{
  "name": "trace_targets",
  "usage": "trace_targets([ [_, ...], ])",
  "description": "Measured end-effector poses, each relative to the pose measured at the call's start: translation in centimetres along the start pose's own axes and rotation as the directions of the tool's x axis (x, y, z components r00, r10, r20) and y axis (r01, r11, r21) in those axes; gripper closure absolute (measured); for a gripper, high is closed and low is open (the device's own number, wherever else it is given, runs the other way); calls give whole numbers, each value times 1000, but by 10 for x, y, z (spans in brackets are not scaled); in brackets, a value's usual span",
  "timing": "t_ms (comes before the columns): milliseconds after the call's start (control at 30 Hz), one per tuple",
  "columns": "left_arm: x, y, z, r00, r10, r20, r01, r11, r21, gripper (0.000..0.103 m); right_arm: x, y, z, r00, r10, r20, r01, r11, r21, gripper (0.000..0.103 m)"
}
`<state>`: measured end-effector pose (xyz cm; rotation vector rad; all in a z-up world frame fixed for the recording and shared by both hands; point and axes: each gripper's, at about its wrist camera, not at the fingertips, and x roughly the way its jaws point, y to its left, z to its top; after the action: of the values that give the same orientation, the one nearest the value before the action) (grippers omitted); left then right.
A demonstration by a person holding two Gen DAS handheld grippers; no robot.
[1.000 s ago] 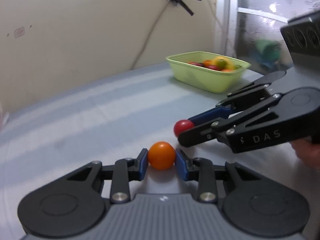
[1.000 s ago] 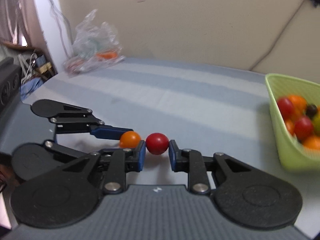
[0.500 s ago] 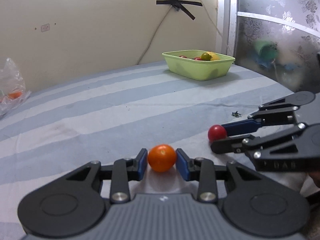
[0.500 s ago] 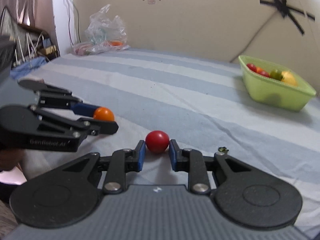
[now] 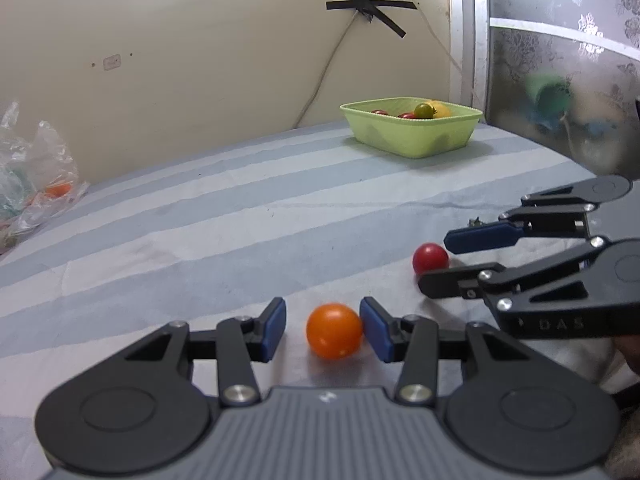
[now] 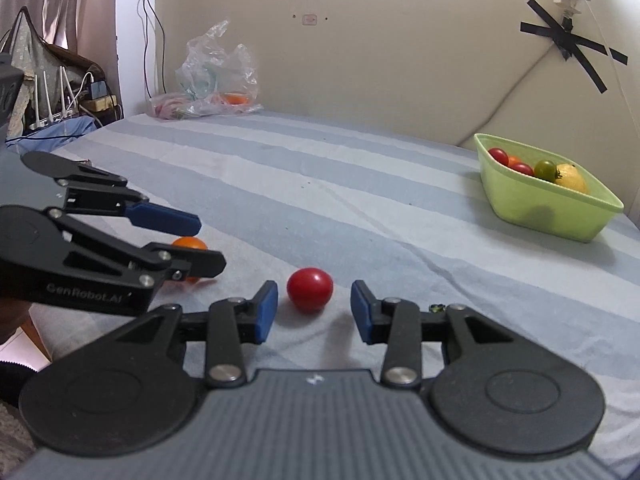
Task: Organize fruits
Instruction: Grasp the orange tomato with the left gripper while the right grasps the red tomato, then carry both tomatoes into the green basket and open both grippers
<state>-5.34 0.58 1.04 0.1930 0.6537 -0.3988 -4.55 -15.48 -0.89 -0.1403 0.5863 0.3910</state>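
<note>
Read the markings first: your left gripper point(image 5: 322, 330) carries "GenRobot.AI" on its side, legible in the right wrist view. Your right gripper point(image 6: 314, 308) shows "DAS" on its side in the left wrist view; any letters beyond that are hidden.

Left gripper: jaws opening, narrow gap. The orange tomato point(image 5: 334, 330) lies between the blue pads point(image 5: 274, 328) on the striped sheet point(image 5: 200, 232). It sits clear of the left pad and touching or just beside the right one. It is round, smooth and glossy, uniform orange.

Right gripper: jaws opening, narrow gap. The red tomato point(image 6: 310, 289) lies on the sheet between the pads, touching neither. It is round, glossy, deep red.

The two tomatoes lie near each other at the near edge of the sheet.

The green tub point(image 6: 548, 200) stands well apart, at the far right by the wall. It holds red tomatoes, an orange one, a green one and a yellow fruit.

A clear plastic bag point(image 6: 216, 80) with some contents lies at the far left of the sheet. Black tape point(image 5: 368, 6) forms a cross on the wall.
</note>
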Motion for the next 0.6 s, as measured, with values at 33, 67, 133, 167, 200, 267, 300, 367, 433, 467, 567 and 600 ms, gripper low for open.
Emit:
trace_targets([
  [33, 0, 0, -1, 1000, 6, -2, -6, 1000, 2, 61, 1, 0, 0, 1000, 3, -1, -3, 1000, 0, 60],
  [67, -1, -1, -2, 1000, 11, -8, -11, 1000, 0, 61, 2, -1, 0, 1000, 7, -2, -7, 1000, 2, 60],
  [133, 1, -1, -4, 1000, 14, -22, -14, 1000, -9, 62, 2, -1, 0, 1000, 14, -3, -14, 1000, 3, 60],
  [167, 1, -1, -5, 1000, 12, -21, -12, 1000, -13, 65, 3, -1, 0, 1000, 18, -4, -18, 1000, 3, 60],
  [200, 1, -2, -6, 1000, 5, -17, -5, 1000, -14, 69, 3, -1, -1, 1000, 21, -6, -21, 1000, 4, 60],
  [267, 2, -4, -4, 1000, 2, -14, -2, 1000, -4, 73, 3, -3, -2, 1000, 26, -6, -26, 1000, 4, 69],
  [300, 3, -5, -3, 1000, 6, -14, -6, 1000, 4, 73, 3, -4, -3, 1000, 26, -4, -26, 1000, 2, 75],
  [367, 8, -5, 3, 1000, 2, -19, -2, 1000, 9, 74, 3, -7, -2, 1000, 31, 1, -31, 1000, 3, 75],
  [433, 15, -3, 13, 1000, -11, -19, 11, 1000, 3, 74, 2, -12, -1, 999, 37, 7, -37, 999, 23, 75],
  [467, 20, -2, 22, 1000, -25, -14, 25, 1000, -4, 74, 2, -16, 0, 999, 40, 11, -41, 998, 40, 75],
  [567, 37, -2, 54, 998, -67, 16, 67, 998, -6, 74, 0, -32, 7, 999, 30, 39, -34, 995, 90, 75],
  [600, 43, -3, 66, 997, -76, 29, 76, 997, 0, 74, -1, -40, 10, 998, 14, 53, -19, 994, 104, 75],
])
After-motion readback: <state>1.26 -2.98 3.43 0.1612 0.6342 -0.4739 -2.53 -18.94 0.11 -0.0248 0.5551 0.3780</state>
